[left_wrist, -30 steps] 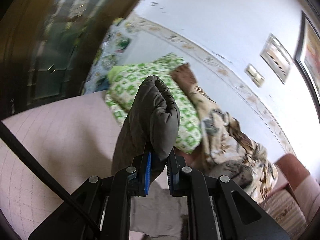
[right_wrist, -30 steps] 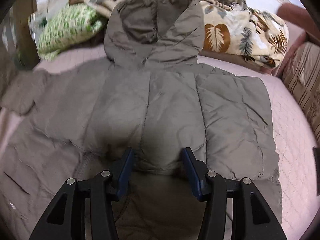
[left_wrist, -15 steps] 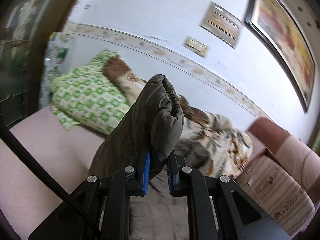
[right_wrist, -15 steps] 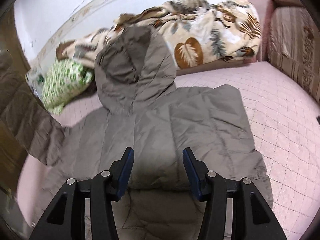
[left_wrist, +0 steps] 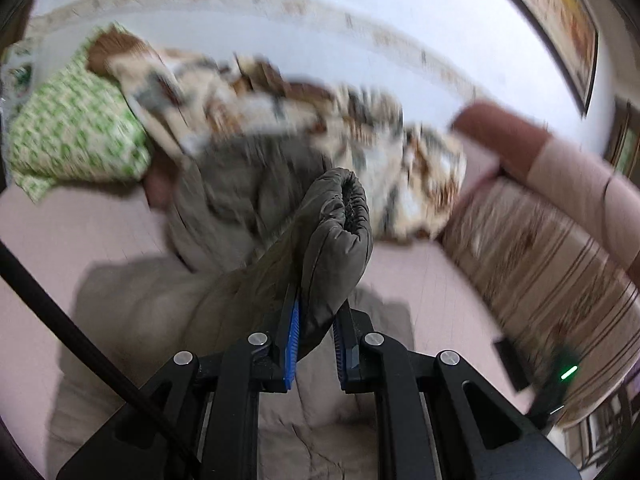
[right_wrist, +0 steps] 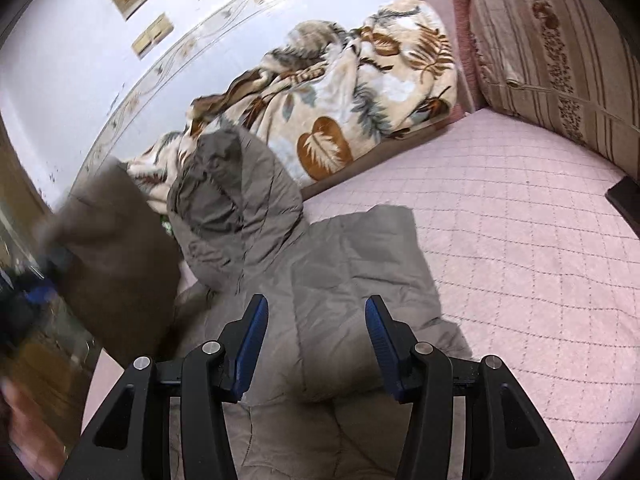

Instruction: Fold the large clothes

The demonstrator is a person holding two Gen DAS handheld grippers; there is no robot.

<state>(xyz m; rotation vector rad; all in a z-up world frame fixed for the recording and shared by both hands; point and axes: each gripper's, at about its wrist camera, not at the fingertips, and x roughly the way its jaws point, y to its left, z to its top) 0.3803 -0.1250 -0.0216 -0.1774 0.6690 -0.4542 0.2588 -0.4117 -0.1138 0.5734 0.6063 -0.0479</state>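
While the left claw [left_wrist: 316,320] was clamped tight on the cuff of the sleeve [left_wrist: 336,232], that sleeve was held raised above the jacket [right_wrist: 352,272], which lay spread on the pink bed [right_wrist: 520,260]. Its hood [right_wrist: 232,208] pointed to the far side, towards the leaf-print blanket [right_wrist: 352,92] heaped against the wall. A green pillow [left_wrist: 76,132] was seen at the far left, a striped cushion [right_wrist: 552,52] at the right. The right claw [right_wrist: 316,344] was held about half open over the jacket's body, with nothing gripped between its blue pads [right_wrist: 252,340]. At the left edge of the right view the lifted sleeve appeared blurred.
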